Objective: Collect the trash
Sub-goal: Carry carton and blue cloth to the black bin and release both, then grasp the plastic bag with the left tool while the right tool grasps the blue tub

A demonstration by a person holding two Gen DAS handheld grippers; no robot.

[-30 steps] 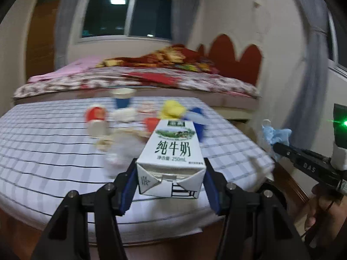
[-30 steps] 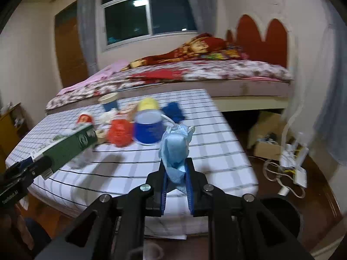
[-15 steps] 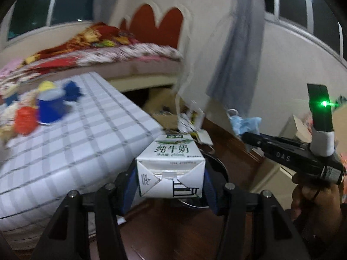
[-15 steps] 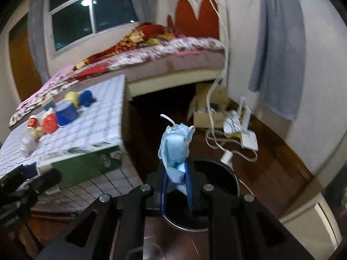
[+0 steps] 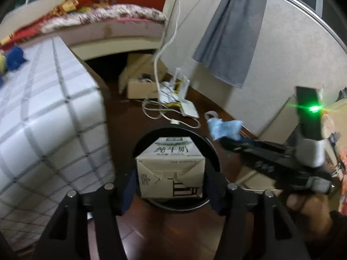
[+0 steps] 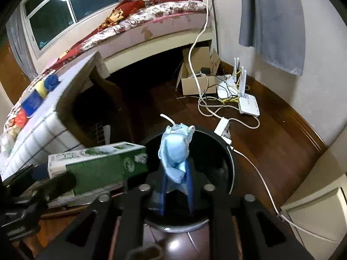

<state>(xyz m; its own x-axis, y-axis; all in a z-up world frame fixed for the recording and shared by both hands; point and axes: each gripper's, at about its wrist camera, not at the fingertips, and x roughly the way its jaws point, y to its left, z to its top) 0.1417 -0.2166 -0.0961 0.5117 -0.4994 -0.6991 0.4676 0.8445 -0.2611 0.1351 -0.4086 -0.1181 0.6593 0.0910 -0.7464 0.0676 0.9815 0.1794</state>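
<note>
1. A second ago both of your tongs faced the table and the bed; now both look down over the round black bin [image 6: 225,151] on the wooden floor, and the table [image 5: 49,117] has slid off to the left.
2. Your left tongs [image 5: 171,181], clamped on the milk carton [image 5: 171,169] before, are opening: small gaps show between the blue pads and the carton, which sits between them above the bin's mouth.
3. Your right tongs [image 6: 176,186], pinched shut on the blue face mask [image 6: 174,151] earlier, are opening too; the mask stands loosely between the blue pads, over the bin.
4. Both tongs tilt steeply downward, side by side; your right hand [image 5: 308,205] shows at the lower right of the left view.
5. Behind the bin lie white cables, a white router [image 6: 248,106], a cardboard box [image 6: 198,82] and a grey curtain [image 6: 273,21]. Leftover trash remains on the table.
</note>
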